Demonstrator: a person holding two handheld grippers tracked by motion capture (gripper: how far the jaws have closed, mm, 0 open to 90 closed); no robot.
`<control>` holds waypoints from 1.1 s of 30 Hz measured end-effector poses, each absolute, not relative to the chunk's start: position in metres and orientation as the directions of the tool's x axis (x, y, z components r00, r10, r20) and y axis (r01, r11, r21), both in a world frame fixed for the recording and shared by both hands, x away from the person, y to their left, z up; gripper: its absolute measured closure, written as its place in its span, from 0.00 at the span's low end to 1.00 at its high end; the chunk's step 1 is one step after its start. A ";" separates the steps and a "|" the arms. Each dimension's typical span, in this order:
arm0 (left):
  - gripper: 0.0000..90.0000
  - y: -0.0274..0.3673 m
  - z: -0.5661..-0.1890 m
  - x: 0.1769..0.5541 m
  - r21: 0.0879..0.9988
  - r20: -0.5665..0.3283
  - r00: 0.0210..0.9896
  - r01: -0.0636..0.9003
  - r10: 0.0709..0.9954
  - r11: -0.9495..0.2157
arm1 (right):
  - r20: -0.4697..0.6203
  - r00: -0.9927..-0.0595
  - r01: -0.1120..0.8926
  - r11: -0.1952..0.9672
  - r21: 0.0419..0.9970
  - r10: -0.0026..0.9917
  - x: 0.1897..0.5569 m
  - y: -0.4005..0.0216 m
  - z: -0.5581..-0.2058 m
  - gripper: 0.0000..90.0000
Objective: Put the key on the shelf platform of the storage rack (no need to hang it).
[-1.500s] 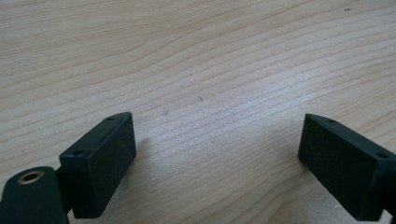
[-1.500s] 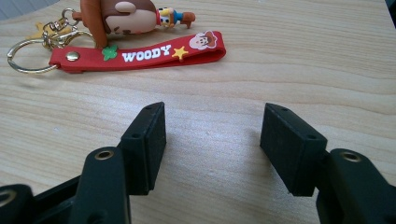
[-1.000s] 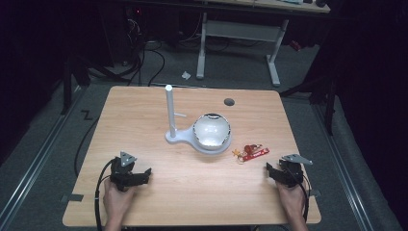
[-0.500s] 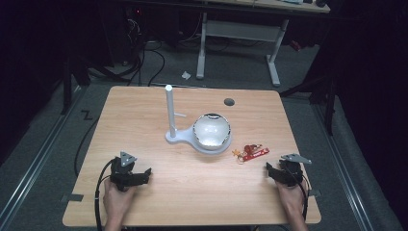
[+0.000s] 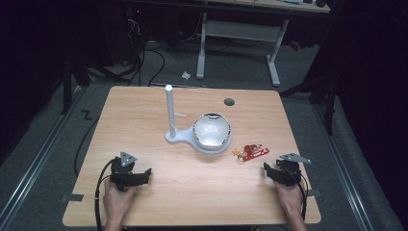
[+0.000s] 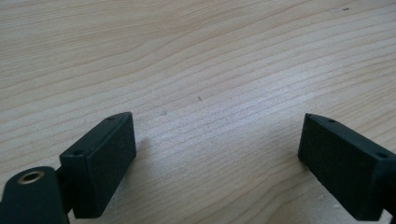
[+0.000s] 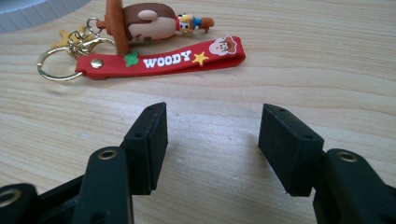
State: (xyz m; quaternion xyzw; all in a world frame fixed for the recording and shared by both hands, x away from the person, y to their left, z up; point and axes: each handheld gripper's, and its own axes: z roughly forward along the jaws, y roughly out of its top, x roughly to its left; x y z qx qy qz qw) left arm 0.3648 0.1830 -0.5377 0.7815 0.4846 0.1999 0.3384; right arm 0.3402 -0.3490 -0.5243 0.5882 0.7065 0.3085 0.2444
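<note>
A red key strap lettered WOODY (image 7: 161, 60) lies flat on the wooden table (image 5: 192, 197), with a small cowboy figure (image 7: 149, 21) and a metal ring (image 7: 51, 65) attached. In the high view this key ring (image 5: 251, 152) lies right of a white stand (image 5: 169, 113) whose base carries a white bowl-like dish (image 5: 211, 131). My right gripper (image 5: 270, 170) rests on the table just short of the strap, open, with bare wood between its jaws (image 7: 212, 126). My left gripper (image 5: 142, 175) rests at the front left, open over bare wood (image 6: 215, 135).
A dark round hole (image 5: 229, 102) sits in the tabletop near the back right. A light desk frame (image 5: 238, 33) and cables stand on the dark floor behind the table. A person's hands hold both grippers near the front edge.
</note>
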 end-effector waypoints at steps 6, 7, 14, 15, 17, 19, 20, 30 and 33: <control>0.13 0.183 -0.538 0.365 0.722 -0.015 0.450 0.623 0.893 -0.302 | 0.015 -0.208 0.673 0.132 0.728 0.978 0.346 -0.344 -0.518 0.46; 0.13 0.183 -0.538 0.365 0.722 -0.015 0.450 0.623 0.893 -0.302 | 0.016 -0.212 0.670 0.133 0.731 0.977 0.347 -0.343 -0.517 0.46; 0.13 0.183 -0.538 0.365 0.723 -0.016 0.450 0.622 0.893 -0.301 | 0.020 -0.223 0.671 0.138 0.729 0.975 0.352 -0.336 -0.513 0.45; 0.13 0.183 -0.538 0.365 0.723 -0.016 0.450 0.622 0.893 -0.301 | 0.019 -0.227 0.669 0.142 0.730 0.974 0.353 -0.335 -0.513 0.45; 0.13 0.183 -0.538 0.365 0.723 -0.016 0.450 0.622 0.893 -0.301 | 0.015 -0.237 0.663 0.150 0.734 0.971 0.355 -0.332 -0.511 0.45; 0.13 0.183 -0.538 0.365 0.722 -0.015 0.451 0.622 0.893 -0.302 | 0.020 -0.241 0.664 0.150 0.733 0.970 0.358 -0.330 -0.509 0.45; 0.13 0.183 -0.538 0.365 0.723 -0.015 0.451 0.622 0.893 -0.302 | 0.021 -0.248 0.662 0.153 0.734 0.969 0.361 -0.327 -0.507 0.45; 0.13 0.183 -0.538 0.365 0.721 -0.016 0.446 0.625 0.895 -0.299 | 0.033 -0.273 0.660 0.162 0.734 0.961 0.372 -0.316 -0.500 0.44; 0.13 0.183 -0.538 0.365 0.722 -0.015 0.445 0.624 0.895 -0.298 | 0.038 -0.276 0.663 0.162 0.731 0.960 0.376 -0.315 -0.499 0.44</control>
